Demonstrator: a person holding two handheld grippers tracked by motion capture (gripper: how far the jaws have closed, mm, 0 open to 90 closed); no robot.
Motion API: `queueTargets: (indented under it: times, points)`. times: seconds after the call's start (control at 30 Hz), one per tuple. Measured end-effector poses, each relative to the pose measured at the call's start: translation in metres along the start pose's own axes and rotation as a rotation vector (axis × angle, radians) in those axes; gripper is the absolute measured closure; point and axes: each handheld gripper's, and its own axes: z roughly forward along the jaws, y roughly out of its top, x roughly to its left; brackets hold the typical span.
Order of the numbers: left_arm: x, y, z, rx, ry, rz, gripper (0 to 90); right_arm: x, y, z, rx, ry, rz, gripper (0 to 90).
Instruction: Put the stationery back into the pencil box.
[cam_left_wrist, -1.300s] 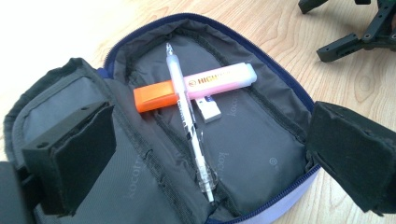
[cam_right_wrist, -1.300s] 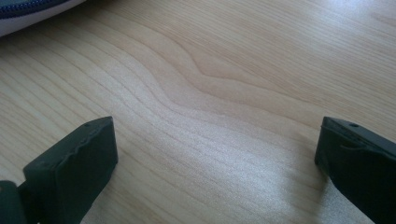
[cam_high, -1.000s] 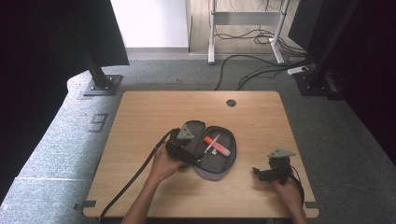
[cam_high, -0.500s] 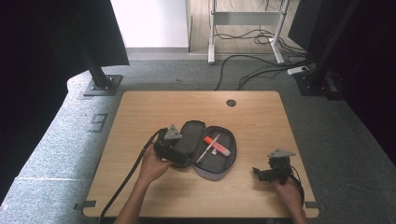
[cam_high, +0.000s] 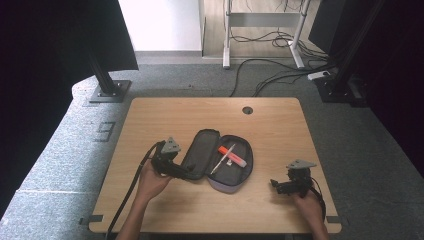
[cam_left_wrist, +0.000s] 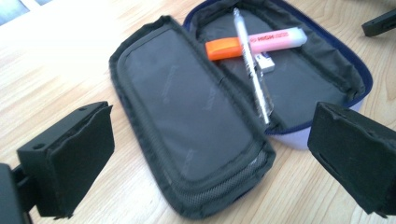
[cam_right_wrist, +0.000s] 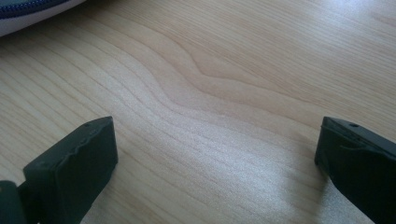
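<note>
A: Where is the pencil case (cam_high: 220, 161)?
B: It lies open at the table (cam_high: 280, 125) middle, just before the left gripper (cam_left_wrist: 210, 154), jaws spread, touching nothing.
A: The right gripper (cam_high: 278, 186)?
B: Well apart, jaws also wide, empty.

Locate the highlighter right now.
The pink highlighter with the orange cap lies inside the open pencil case at mid-table in the high view, crossed by a clear pen. The left gripper is at the case's flap side.
</note>
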Motion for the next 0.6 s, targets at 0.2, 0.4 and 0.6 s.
queueTargets:
  times: [0.2,0.4,0.6]
  points:
    - [0.006,-0.015,-0.011,-0.004,0.016,-0.025,0.1,0.0,0.0,0.0,0.0,0.0,0.0,0.0]
    - [0.012,-0.031,-0.019,-0.008,0.028,-0.051,0.0,0.0,0.0,0.0,0.0,0.0,0.0,0.0]
    - [0.014,-0.05,-0.024,-0.001,0.032,-0.069,0.0,0.0,0.0,0.0,0.0,0.0,0.0,0.0]
